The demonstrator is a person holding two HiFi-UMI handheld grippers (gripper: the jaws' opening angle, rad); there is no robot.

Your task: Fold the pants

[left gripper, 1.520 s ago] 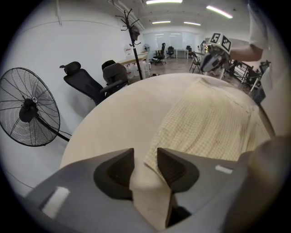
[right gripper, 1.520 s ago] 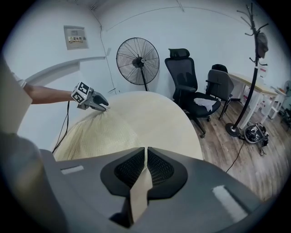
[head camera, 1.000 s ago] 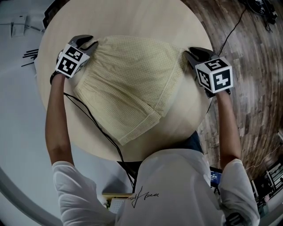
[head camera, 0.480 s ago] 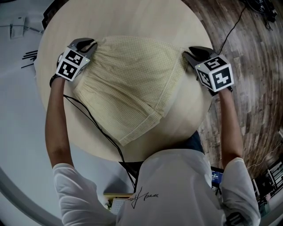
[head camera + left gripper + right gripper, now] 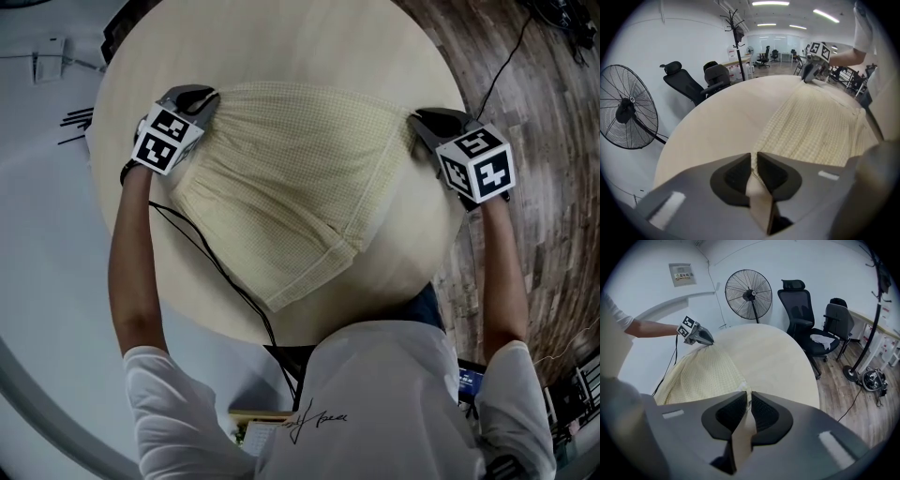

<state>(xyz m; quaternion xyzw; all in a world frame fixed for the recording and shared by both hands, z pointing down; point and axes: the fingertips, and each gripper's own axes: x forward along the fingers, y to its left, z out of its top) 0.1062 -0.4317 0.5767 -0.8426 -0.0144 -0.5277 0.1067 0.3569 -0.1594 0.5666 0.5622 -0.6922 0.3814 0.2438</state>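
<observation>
Pale yellow checked pants (image 5: 281,178) lie folded on the round wooden table (image 5: 281,37), one leg end pointing toward me. My left gripper (image 5: 202,97) holds the far left corner of the pants. My right gripper (image 5: 417,120) holds the far right corner. In the left gripper view the jaws (image 5: 754,164) have just been closing and pinch a fold of the yellow fabric (image 5: 815,126). The right gripper view shows the same: its jaws (image 5: 749,401) have just been closing, with the cloth (image 5: 703,371) caught between the pads.
A black cable (image 5: 216,267) runs from my left hand over the table's near edge. A standing fan (image 5: 748,295) and black office chairs (image 5: 801,319) stand beyond the table. A coat stand (image 5: 737,42) rises behind it. Wooden floor (image 5: 534,141) lies to the right.
Both grippers stay at the pants' far corners. The whole scene sits slightly further right in the head view. The pants have not shifted on the table.
</observation>
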